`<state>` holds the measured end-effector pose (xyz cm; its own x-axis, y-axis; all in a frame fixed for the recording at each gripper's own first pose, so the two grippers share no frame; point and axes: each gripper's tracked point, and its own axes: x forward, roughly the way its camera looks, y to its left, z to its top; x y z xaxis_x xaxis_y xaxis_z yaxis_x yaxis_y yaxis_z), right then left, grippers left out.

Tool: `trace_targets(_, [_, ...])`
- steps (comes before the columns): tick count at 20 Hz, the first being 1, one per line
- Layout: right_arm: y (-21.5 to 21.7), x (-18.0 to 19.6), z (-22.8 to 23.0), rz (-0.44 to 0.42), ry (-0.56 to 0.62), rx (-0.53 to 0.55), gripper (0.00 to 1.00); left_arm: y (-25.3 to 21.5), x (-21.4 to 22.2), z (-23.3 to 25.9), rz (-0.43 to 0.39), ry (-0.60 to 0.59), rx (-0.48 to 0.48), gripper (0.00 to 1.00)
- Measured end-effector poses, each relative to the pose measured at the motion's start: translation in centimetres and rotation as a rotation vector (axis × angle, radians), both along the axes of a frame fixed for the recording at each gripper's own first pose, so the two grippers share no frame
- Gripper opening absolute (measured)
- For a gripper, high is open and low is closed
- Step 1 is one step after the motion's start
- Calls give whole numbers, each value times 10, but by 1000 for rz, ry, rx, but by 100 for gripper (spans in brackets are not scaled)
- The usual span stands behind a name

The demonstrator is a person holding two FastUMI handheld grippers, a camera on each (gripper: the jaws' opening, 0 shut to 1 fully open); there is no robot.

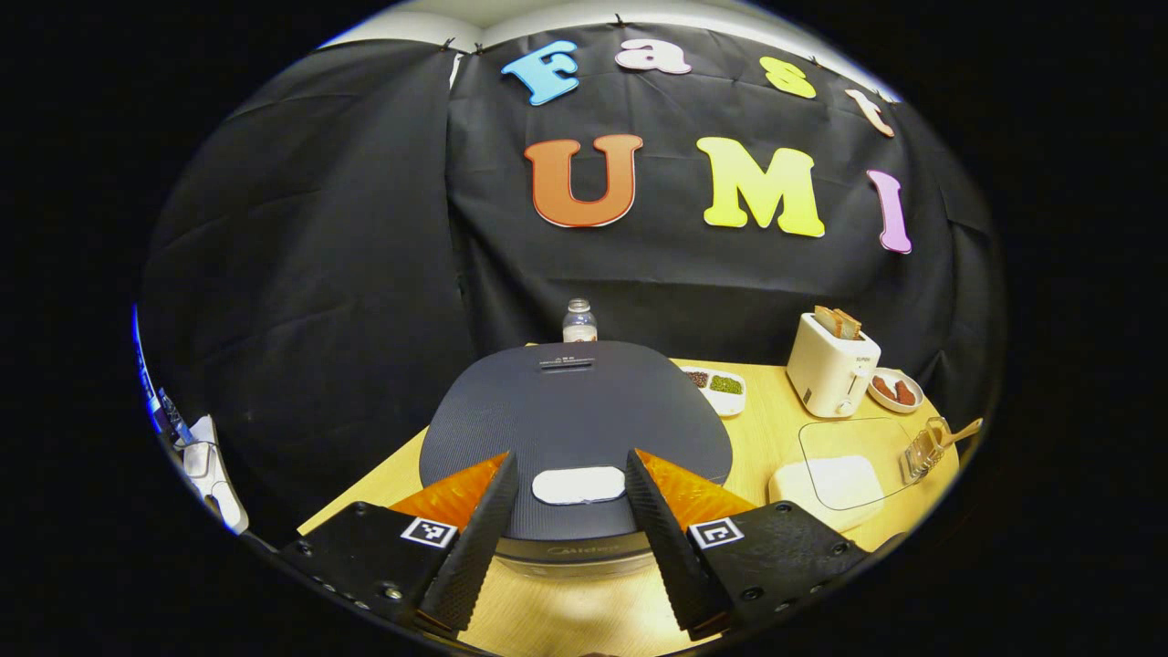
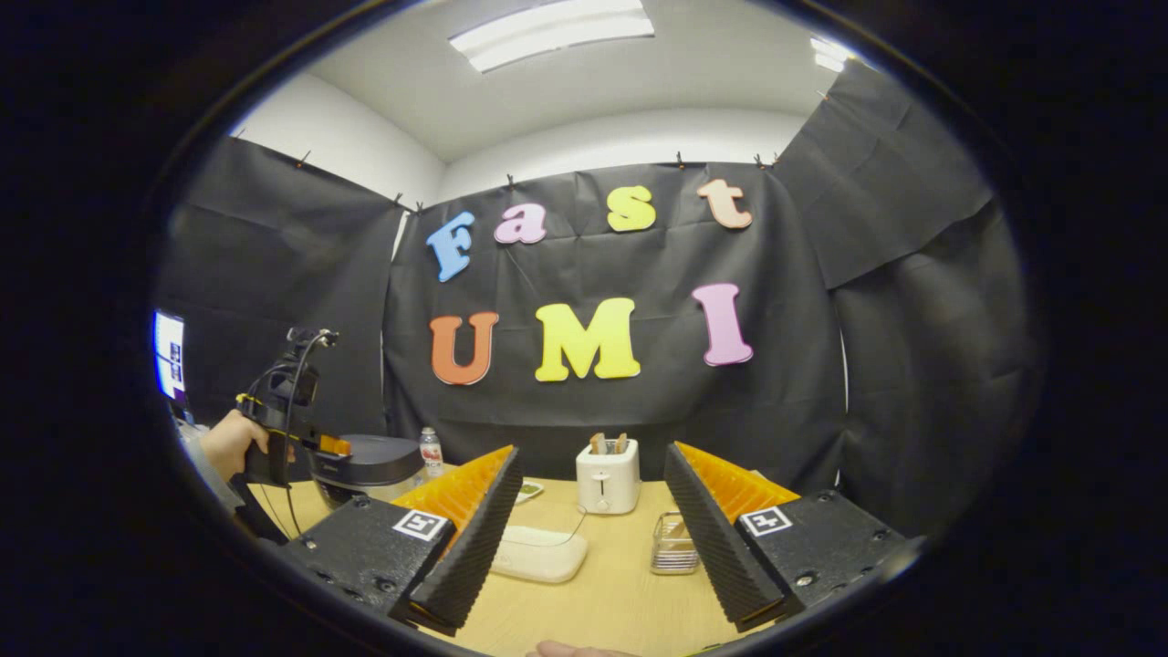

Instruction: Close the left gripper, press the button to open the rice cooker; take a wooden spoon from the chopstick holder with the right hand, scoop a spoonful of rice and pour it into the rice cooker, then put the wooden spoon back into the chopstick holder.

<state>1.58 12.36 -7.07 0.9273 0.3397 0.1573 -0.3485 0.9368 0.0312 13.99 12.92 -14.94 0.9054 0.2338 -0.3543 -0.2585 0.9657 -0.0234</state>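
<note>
Left gripper [image 1: 572, 511] stood wide apart, straddling the release button [image 1: 578, 484] at the rice cooker's [image 1: 575, 411] six o'clock; right gripper [image 2: 589, 529] likewise wide. We judged that pressing unclosed could straddle and miss it.

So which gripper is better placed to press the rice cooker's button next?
Left. The left gripper hangs over the closed rice cooker, its open jaws framing the white button. The right gripper faces the toaster.
</note>
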Motion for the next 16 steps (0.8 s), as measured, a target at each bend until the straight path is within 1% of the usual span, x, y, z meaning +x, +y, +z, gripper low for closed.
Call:
trace_targets(2, [0,2,-3,-8,11,-5,100,-6,-11,9,-1,-34,-11,80])
trace_targets(3, [-1,3,-4,-11,20,-4,100,-6,-15,14,6,-63,-9,90])
trace_targets(4, [-1,3,-5,-12,26,-4,100,-10,-22,21,2,-91,-5,85])
trace_targets(7, [-2,5,-7,-15,41,-5,100,-19,-46,35,-6,-156,4,95])
trace_targets(9, [3,3,-13,-5,71,-19,100,-25,-64,52,-13,-223,10,96])
trace_targets(12, [4,0,-11,-5,75,-43,100,-36,-98,71,-47,-297,43,95])
trace_targets(14, [3,-2,-11,-18,87,-54,100,-49,-118,79,-71,-326,35,95])
trace_targets(16, [8,-9,-11,-1,97,-55,100,-61,-134,89,-93,-367,31,95])
